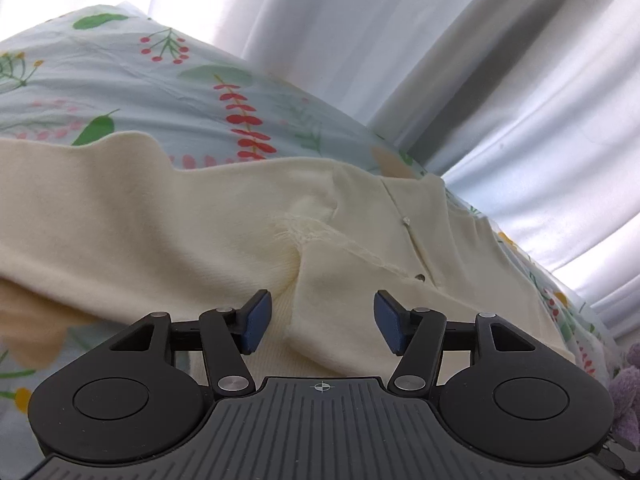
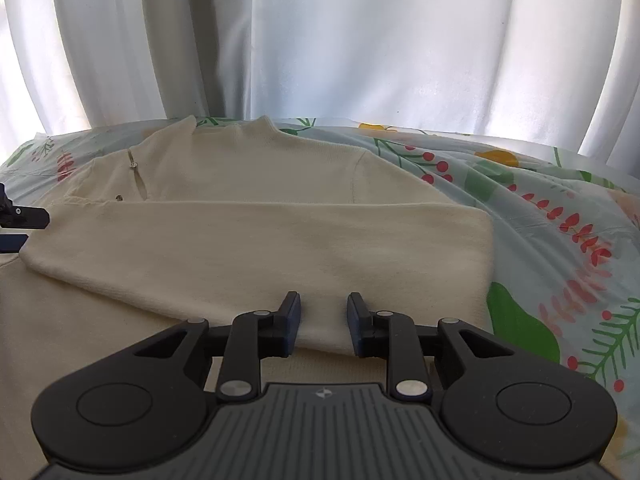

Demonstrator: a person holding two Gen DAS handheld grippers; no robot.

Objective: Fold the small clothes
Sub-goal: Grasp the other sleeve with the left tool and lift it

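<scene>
A cream knit sweater (image 1: 160, 216) lies spread on a floral bedsheet (image 1: 160, 80). In the left wrist view my left gripper (image 1: 322, 320) hovers low over a rumpled fold of the sweater. Its jaws stand wide, and the blue pads do not touch the cloth. In the right wrist view the sweater (image 2: 256, 240) has a sleeve folded flat across its body, with the collar at the far side. My right gripper (image 2: 324, 320) sits at the near edge of that folded sleeve. Its jaws are narrowly apart, with the cloth edge between them unpinched. The left gripper's tip (image 2: 20, 216) shows at the left edge.
White curtains (image 2: 320, 40) hang just behind the bed. The floral sheet (image 2: 540, 220) lies wrinkled to the right of the sweater. A purple fuzzy thing (image 1: 628, 384) sits at the bed's right edge in the left wrist view.
</scene>
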